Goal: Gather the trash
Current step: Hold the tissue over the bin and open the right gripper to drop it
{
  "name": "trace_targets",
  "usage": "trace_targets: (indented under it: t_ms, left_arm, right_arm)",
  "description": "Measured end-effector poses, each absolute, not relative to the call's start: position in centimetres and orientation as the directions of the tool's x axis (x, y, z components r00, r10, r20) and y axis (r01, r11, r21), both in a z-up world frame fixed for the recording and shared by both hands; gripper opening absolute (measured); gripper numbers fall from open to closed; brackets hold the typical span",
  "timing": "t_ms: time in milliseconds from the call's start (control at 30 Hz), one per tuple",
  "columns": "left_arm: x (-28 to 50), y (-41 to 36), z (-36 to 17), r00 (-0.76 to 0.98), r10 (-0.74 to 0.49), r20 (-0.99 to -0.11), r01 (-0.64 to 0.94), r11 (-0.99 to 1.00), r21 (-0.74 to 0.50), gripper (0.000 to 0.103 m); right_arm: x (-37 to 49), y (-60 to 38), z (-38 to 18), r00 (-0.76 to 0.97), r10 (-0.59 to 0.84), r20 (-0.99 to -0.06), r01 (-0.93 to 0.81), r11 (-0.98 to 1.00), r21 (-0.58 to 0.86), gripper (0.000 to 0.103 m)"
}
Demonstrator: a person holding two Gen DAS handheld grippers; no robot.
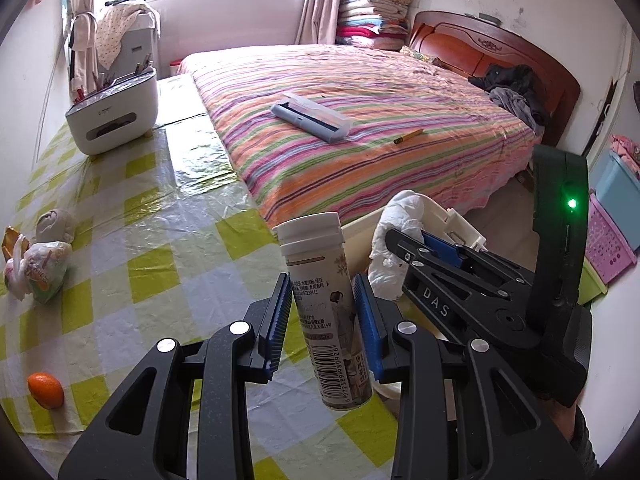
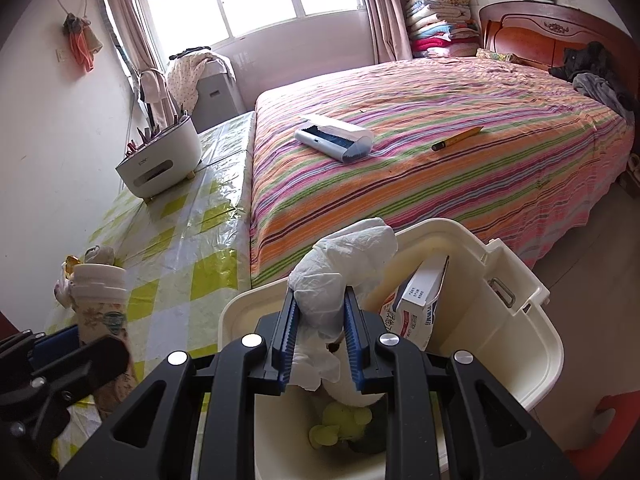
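- My right gripper (image 2: 320, 332) clamps tissue (image 2: 344, 268) over the bin (image 2: 532, 360).
- My left gripper (image 1: 324, 320) clamps a bottle (image 1: 324, 300).
- Bags (image 1: 40, 264) remain at the tabletop's left edge.

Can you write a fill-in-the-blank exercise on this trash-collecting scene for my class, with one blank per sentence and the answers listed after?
1. The left hand-held gripper is shut on a white ____ with a barcode.
2. The right hand-held gripper holds crumpled white tissue above the cream ____.
3. A small round orange fruit lies on the ____ tablecloth.
4. On the striped bed a yellow ____ lies near the open case.

Answers: bottle; bin; checked; pencil
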State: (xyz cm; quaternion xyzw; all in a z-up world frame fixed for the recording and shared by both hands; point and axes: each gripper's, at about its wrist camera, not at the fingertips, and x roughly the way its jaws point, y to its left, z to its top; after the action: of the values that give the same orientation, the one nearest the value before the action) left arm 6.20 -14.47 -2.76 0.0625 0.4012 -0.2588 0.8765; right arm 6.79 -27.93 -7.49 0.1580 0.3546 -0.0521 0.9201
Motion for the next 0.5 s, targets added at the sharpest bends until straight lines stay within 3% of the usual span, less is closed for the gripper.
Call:
trace_targets:
  t_ms: [500]
  left_arm:
    - [6.7,-15.6,-2.9,0.534,-0.382,-0.755,0.518,0.853,-0.065,0.031]
  right_arm:
    - [7.4,-28.7,-8.4,0.712,0.026,-0.702,0.219,0.941,0.257,0.022]
